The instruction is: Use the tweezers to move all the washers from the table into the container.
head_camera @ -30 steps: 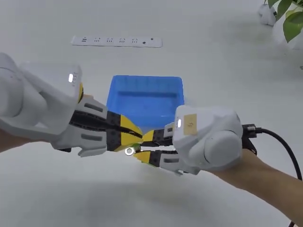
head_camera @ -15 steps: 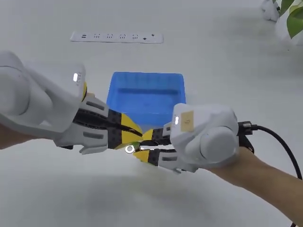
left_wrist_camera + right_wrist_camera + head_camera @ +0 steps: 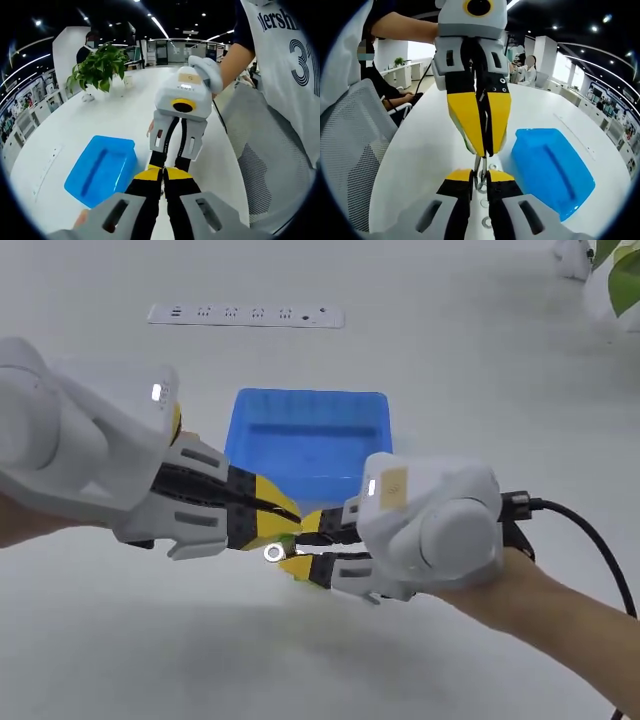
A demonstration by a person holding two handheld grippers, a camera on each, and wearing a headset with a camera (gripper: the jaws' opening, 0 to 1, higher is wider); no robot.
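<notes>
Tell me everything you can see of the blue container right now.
The blue container is a shallow rectangular tray with rounded corners. It is open-topped and made of what looks like glossy, slightly translucent plastic. It sits upright and flat on the white table. The part of its floor in view looks bare blue. In the head view the left tool and right tool meet in front of its near wall and hide that edge. In both gripper views it lies to one side of the tools. I see nothing but the table touching it.
</notes>
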